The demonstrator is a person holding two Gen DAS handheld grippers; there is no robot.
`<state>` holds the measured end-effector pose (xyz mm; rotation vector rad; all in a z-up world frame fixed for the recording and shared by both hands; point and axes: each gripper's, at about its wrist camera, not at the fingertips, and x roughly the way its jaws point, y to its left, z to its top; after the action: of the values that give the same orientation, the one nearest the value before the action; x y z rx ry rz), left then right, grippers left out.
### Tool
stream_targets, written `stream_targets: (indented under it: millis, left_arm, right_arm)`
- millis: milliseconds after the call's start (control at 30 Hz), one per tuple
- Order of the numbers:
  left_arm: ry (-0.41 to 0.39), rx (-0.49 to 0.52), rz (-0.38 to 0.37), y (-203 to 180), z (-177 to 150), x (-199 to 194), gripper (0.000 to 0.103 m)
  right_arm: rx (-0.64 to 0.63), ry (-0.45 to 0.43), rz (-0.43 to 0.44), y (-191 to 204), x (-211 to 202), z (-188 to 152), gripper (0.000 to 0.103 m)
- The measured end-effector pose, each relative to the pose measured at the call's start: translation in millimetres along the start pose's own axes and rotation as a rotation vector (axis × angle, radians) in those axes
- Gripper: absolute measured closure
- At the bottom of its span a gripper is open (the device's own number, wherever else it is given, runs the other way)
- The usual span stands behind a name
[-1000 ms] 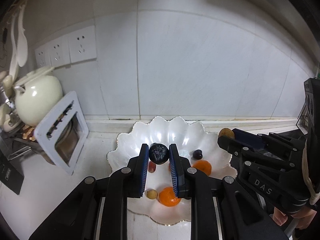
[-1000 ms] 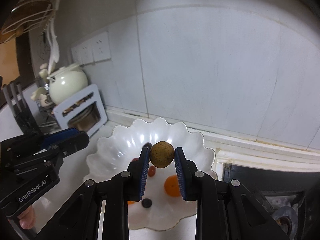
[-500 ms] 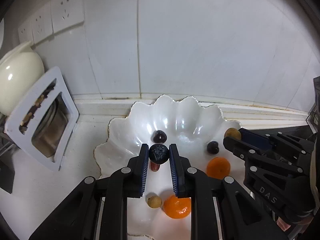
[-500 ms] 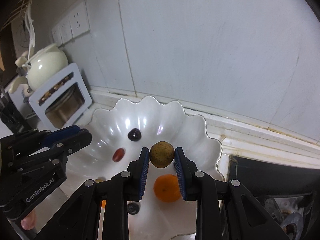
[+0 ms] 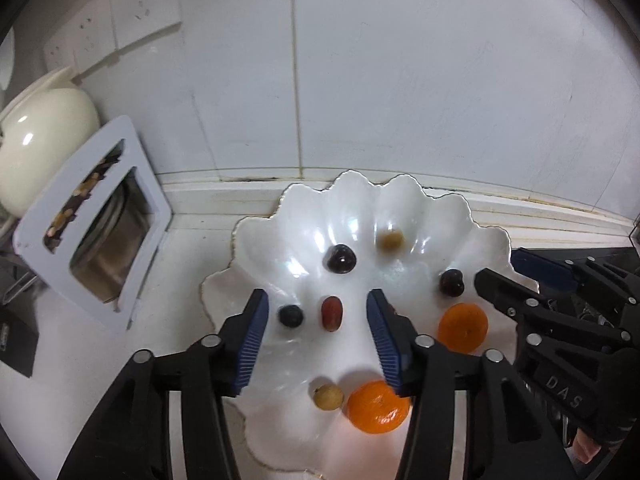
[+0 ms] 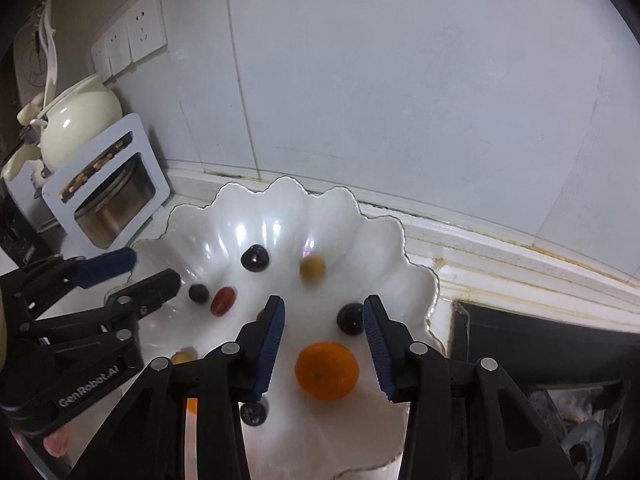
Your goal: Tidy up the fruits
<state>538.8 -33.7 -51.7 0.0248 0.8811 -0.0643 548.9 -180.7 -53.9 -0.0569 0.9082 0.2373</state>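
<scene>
A white scalloped plate (image 5: 352, 179) (image 6: 288, 185) sits on the counter by the wall. My left gripper (image 5: 316, 312) hovers low over it with its jaws opening and nothing pressed between the pads. The blueberry (image 5: 291, 316) (image 6: 199, 293) lies on the plate beside a red grape (image 5: 331, 313). My right gripper (image 6: 324, 308) (image 5: 500, 268) is also opening, its pads bare. The brown round fruit (image 6: 313, 268) (image 5: 390, 239) lies blurred on the plate beyond the tips. Two dark cherries (image 5: 340, 259), two oranges (image 6: 326, 376) and a small brown fruit (image 5: 328, 397) also rest there.
A cream teapot (image 5: 40, 140) and a white rack with a steel pot (image 5: 92, 236) stand at the left. Wall sockets (image 6: 140, 32) are on the tiles above. A dark recessed surface (image 6: 540, 352) borders the plate on the right. Fingers of a hand (image 6: 52, 444) hold the left gripper.
Both grippers came down over the plate and opened. The blueberry left the left pads and the brown fruit left the right pads; both now lie on the plate.
</scene>
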Motion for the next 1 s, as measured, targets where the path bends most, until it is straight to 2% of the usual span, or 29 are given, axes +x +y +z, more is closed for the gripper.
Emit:
stream_targets:
  millis: [67, 233, 367, 700, 1000]
  left_arm:
    - [-0.018, 0.002, 0.030, 1, -3, -10, 0.041]
    - [-0.069, 0.011, 0.087, 6, -13, -37, 0.030]
    - [-0.121, 0.022, 0.105, 7, -27, -66, 0.023]
    - [-0.288, 0.076, 0.117, 7, -67, -153, 0.007]
    - [-0.414, 0.085, 0.079, 7, -103, -219, 0.000]
  right_arm:
    - [0.006, -0.005, -0.003, 0, -6, -3, 0.055]
    - [0.005, -0.056, -0.039, 5, -33, -17, 0.045]
    - [0.016, -0.103, -0.059, 9, -62, -31, 0.038]
    - [0.055, -0.243, -0.132, 24, -150, -74, 0.026]
    - [0.096, -0.345, -0.193, 36, -221, -112, 0.021]
